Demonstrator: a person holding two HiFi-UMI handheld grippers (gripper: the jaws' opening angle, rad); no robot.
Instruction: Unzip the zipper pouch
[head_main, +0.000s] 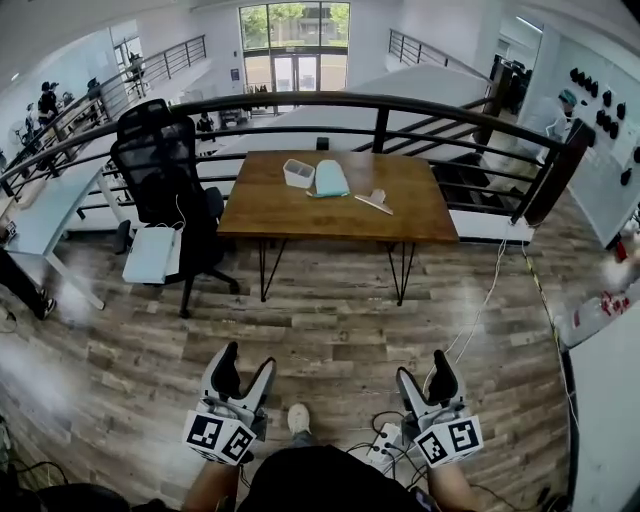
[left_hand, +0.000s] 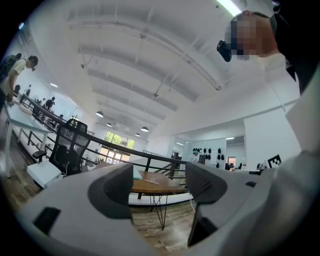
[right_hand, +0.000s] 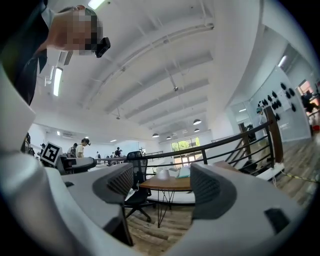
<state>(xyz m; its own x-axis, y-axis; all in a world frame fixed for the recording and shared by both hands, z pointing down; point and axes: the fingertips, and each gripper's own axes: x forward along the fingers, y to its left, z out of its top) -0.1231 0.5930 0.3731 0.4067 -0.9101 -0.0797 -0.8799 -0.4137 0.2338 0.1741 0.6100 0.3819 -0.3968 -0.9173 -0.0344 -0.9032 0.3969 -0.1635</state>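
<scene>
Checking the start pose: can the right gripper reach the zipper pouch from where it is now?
Probably not yet. The right gripper, open and empty, hangs near the person's body, while the teal zipper pouch lies on the wooden table across the floor. Nothing blocks the approach.

The zipper pouch is pale teal, the container white, the surface warm brown wood. The chair and railing are black, the floor streaky grey-brown planks. The left gripper and right gripper bear black-and-white square markers.

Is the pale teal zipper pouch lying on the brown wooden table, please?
Yes, the teal pouch rests on the wooden table.
</scene>
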